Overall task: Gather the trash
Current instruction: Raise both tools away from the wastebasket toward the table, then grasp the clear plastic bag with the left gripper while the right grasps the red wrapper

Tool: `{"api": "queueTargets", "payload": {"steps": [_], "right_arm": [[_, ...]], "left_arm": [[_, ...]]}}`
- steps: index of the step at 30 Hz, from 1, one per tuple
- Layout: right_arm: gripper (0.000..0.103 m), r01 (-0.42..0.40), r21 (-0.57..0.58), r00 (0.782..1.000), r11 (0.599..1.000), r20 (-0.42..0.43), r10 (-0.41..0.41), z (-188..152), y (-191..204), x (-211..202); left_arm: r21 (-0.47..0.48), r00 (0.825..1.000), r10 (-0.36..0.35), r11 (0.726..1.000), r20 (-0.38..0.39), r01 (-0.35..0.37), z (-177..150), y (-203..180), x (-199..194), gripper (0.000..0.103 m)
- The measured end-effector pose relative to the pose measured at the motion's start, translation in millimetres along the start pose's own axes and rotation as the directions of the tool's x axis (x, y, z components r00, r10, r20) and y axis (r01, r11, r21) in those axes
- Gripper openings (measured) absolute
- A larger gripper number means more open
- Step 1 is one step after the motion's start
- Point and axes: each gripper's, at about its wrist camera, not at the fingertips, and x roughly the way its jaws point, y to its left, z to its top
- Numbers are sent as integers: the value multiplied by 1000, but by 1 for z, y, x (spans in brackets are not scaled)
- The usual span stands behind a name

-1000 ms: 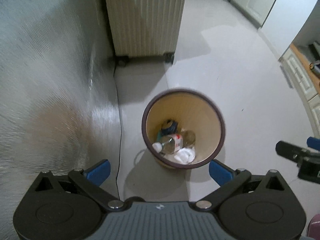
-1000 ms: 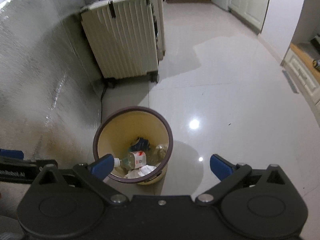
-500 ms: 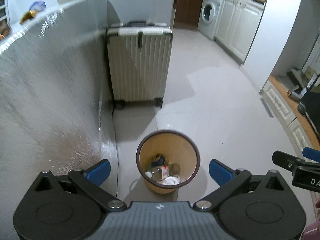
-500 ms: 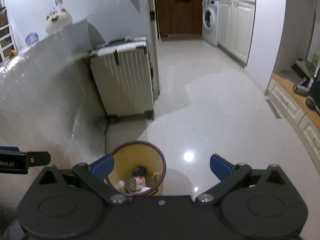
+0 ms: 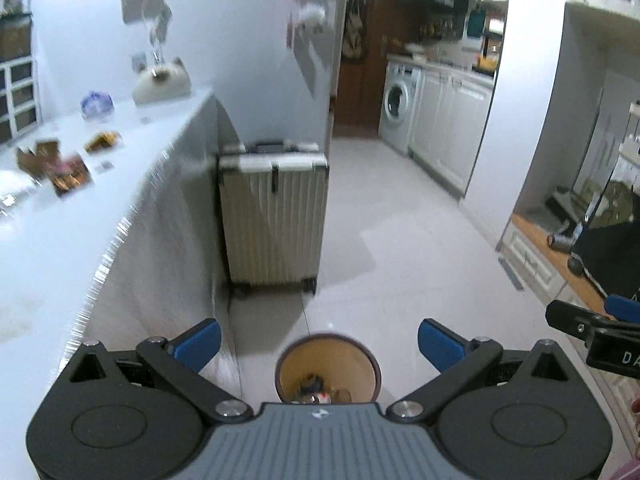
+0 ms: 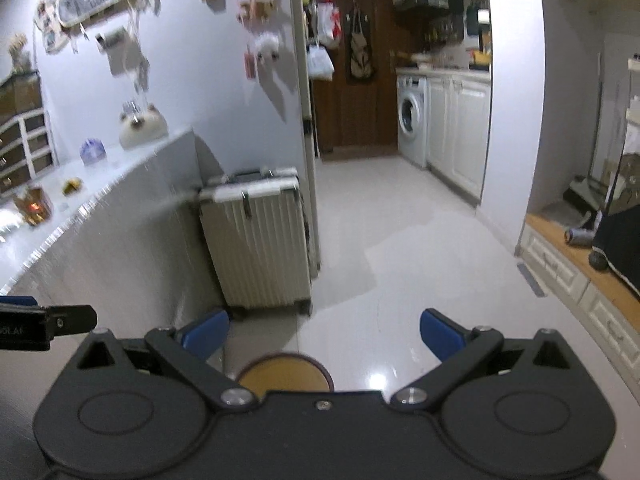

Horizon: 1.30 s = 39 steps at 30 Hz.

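A round bin (image 5: 328, 364) with a dark rim and yellow inside stands on the floor below both grippers. It holds a plastic bottle and other trash (image 5: 316, 390). Only its rim shows in the right wrist view (image 6: 284, 372). My left gripper (image 5: 319, 338) is open and empty, high above the bin. My right gripper (image 6: 324, 334) is open and empty too. It also shows in the left wrist view (image 5: 592, 328) at the right edge. The left gripper's tip shows in the right wrist view (image 6: 60, 322) at the left.
A white counter (image 5: 80, 200) runs along the left, with small boxes (image 5: 68, 172) and ornaments (image 5: 160, 80) on it. A ribbed cream suitcase (image 5: 272, 216) stands against its end. Pale tiled floor (image 6: 400, 240) leads to a washing machine (image 6: 410, 120). Low cabinets (image 6: 568, 272) line the right.
Both grippers have risen and tilted up from the bin. The bin has shrunk and slid to the bottom of both views. The counter top and far kitchen have come into view.
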Motion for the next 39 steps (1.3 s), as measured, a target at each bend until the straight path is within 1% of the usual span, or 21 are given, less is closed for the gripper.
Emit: {"api": "queueTargets", "payload": {"steps": [4,10,15,19,24,29,32,34,39], "right_arm": [[103,-17,-13,997,1000,71,18,9,10,-30],[103,-51,-31,989,998,140,55,18,28,-62],[103,-77,-44,977,996,197,84,29,50,-80],[103,-100,-39,967,994,230,106,38,67,-87],[103,-135,-50,957,990,252,143,49,97,-83],[103,-179,-55,946,982,264,187,57,129,-67],[103,-204,-42,942,978,263,208,60,148,-54],[103,-222,-49,943,974,243,228,63,161,-43],[103,-233,-107,942,967,222,251,67,197,-18]], "left_arm": [[-7,998,11,1000,69,-10,3,7,-34,103],[-13,989,41,999,139,-39,3,19,-80,103],[-21,978,79,997,195,-76,9,40,-114,103],[-35,964,126,992,232,-121,13,62,-137,103],[-60,947,184,983,263,-174,20,96,-157,103],[-75,934,235,972,268,-223,29,137,-164,103],[-80,931,254,967,264,-242,34,162,-162,103],[-90,930,266,964,255,-251,37,179,-158,103],[-168,930,289,952,227,-255,51,237,-140,103]]}}
